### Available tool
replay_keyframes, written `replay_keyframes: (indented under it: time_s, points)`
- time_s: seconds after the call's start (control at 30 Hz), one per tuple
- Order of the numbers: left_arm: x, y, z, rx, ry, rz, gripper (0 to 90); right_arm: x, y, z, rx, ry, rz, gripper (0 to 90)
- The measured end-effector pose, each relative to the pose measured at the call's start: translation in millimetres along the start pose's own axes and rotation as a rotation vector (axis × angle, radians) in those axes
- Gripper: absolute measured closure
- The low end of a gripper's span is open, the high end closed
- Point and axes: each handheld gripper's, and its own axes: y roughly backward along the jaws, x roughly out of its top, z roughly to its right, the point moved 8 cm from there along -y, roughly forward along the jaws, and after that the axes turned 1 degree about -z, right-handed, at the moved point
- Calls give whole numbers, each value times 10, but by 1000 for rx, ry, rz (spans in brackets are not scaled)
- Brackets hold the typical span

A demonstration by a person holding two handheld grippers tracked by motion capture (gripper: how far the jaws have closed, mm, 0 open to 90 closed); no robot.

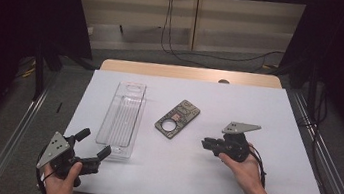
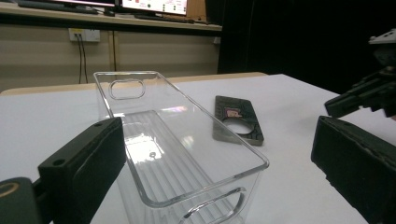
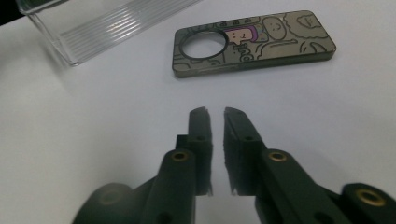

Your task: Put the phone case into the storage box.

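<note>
A long clear plastic box lies open-side up on the white table, left of centre. To its right rests a flat dark plate with a round hole and cartoon print. My left gripper is open at the front left corner, its jaws standing wide just short of the near end of the clear box. My right gripper points left toward the plate from a short way off. In the right gripper view its jaws are shut with only a sliver between them and nothing held, the plate lying just beyond.
The white table top has a wooden strip along its far edge. Metal rails run down both sides of the table. Cables hang against the back wall. The right gripper shows at the right edge of the left gripper view.
</note>
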Motion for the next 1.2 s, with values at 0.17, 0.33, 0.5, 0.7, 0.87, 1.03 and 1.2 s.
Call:
replay_keyframes:
  time_s: [0.17,0.33,0.5,0.7,0.87,1.03,1.2]
  points:
    - [11,1,17,-1,0,5,34,88,-125,69,17,10,-34,900]
    - [9,11,-5,1,-6,2,34,318,-251,217,-7,34,-78,900]
    - [12,8,1,-1,0,5,34,466,-356,304,-18,32,-91,900]
    - [13,9,2,-5,1,6,34,639,-569,438,-33,49,-135,900]
    - [14,11,0,-2,-9,3,34,772,-716,536,-53,35,-145,900]
    - [20,17,1,-5,0,10,34,867,-852,608,-69,35,-162,900]
    - [19,18,11,-14,-5,8,31,1040,-1026,794,-86,12,-182,900]
